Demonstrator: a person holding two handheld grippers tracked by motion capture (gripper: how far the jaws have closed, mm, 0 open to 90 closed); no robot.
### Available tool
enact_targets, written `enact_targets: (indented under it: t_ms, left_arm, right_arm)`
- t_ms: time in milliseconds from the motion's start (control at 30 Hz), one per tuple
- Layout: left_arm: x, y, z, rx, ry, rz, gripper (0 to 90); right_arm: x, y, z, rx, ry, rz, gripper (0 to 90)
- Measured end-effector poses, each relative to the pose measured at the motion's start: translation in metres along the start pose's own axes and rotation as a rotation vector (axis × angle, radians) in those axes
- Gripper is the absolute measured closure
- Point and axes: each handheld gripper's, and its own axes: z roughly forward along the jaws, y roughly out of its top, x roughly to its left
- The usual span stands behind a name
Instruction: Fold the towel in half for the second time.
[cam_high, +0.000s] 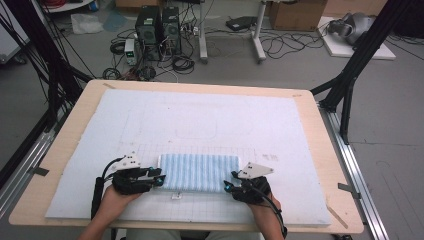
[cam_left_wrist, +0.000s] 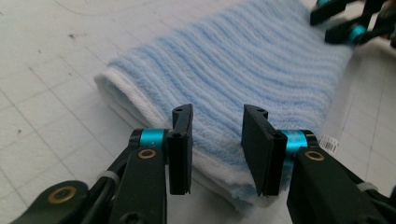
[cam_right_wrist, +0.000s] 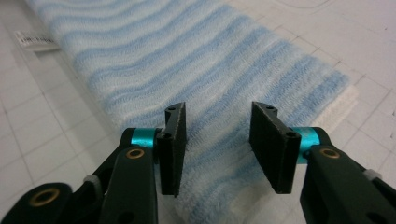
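Observation:
A folded towel (cam_high: 200, 171) with blue and white stripes lies flat on the white foam board (cam_high: 200, 115), near its front edge. My left gripper (cam_high: 159, 179) sits at the towel's left end, jaws open. In the left gripper view the gripper (cam_left_wrist: 217, 116) hovers over the folded corner of the towel (cam_left_wrist: 243, 60) with the pads apart and cloth showing between them. My right gripper (cam_high: 229, 186) is at the towel's right end. The right gripper view shows it (cam_right_wrist: 219, 112) open above the striped towel (cam_right_wrist: 187, 60), nothing pinched. A small white label (cam_left_wrist: 329, 143) pokes out from the towel's near edge.
The foam board covers most of a wooden table (cam_high: 65, 145). Black frame posts (cam_high: 350, 75) stand at both sides. Beyond the table's far edge the floor holds computer towers (cam_high: 157, 25), cables and cardboard boxes. The right gripper (cam_left_wrist: 345, 21) appears far off in the left gripper view.

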Motion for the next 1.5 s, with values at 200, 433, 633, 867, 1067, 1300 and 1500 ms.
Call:
enact_targets:
  t_ms: [200, 433, 633, 867, 1067, 1300, 1500]
  left_arm:
    - [0.011, 0.004, -0.004, -0.089, 0.011, -0.047, 53.9]
    - [0.037, 0.028, 0.006, -0.142, 0.05, -0.069, 57.6]
    - [0.044, 0.031, 0.015, -0.117, 0.07, -0.077, 63.4]
    - [0.053, 0.029, 0.023, -0.087, 0.111, -0.133, 48.2]
    - [0.054, 0.03, 0.031, -0.007, 0.11, -0.135, 51.7]
    - [0.051, 0.035, 0.038, 0.037, 0.097, -0.135, 82.9]
    - [0.057, 0.044, 0.039, -0.006, 0.137, -0.139, 83.9]
  right_arm:
    - [-0.016, 0.01, -0.008, -0.098, -0.02, 0.083, 55.8]
    - [-0.039, 0.029, 0.012, -0.083, -0.037, 0.104, 76.2]
    - [-0.049, 0.026, 0.031, 0.042, -0.075, 0.121, 77.2]
    - [-0.057, 0.024, 0.022, -0.033, -0.101, 0.187, 53.5]
    - [-0.067, 0.021, 0.036, 0.061, -0.071, 0.242, 46.8]
    - [-0.066, 0.023, 0.034, 0.056, -0.012, 0.21, 81.6]
    - [-0.066, 0.031, 0.035, 0.017, -0.086, 0.164, 83.8]
